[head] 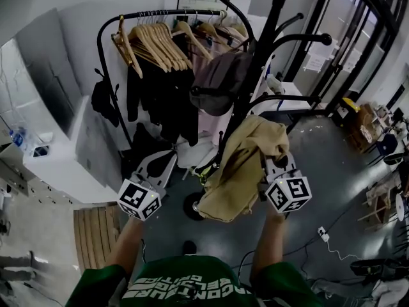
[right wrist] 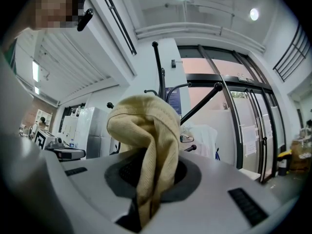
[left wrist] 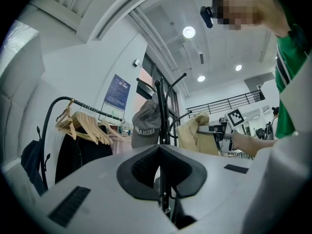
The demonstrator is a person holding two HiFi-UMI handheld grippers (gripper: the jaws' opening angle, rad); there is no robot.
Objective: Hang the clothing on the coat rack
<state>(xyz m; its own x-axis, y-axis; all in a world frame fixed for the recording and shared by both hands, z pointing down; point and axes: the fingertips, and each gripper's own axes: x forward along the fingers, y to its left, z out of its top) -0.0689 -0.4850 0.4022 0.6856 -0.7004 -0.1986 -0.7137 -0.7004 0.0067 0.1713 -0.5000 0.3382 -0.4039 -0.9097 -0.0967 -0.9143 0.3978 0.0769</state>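
We are holding the tan garment (head: pixel 239 171) in the right claw (right wrist: pixel 148 179), which is clamping a fold of it. The garment is hanging just beside the coat rack (head: pixel 255 62), below a lower arm. We are judging it not yet hooked, though contact is unclear. The left claw (left wrist: pixel 161 172) is standing apart, gripping nothing. A grey cap (head: pixel 220 82) is occupying an upper arm. Draping and releasing are remaining.

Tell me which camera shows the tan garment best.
The head view: the whole tan garment hangs from the right gripper. The right gripper view shows only the pinched fold; the left gripper view shows it small.
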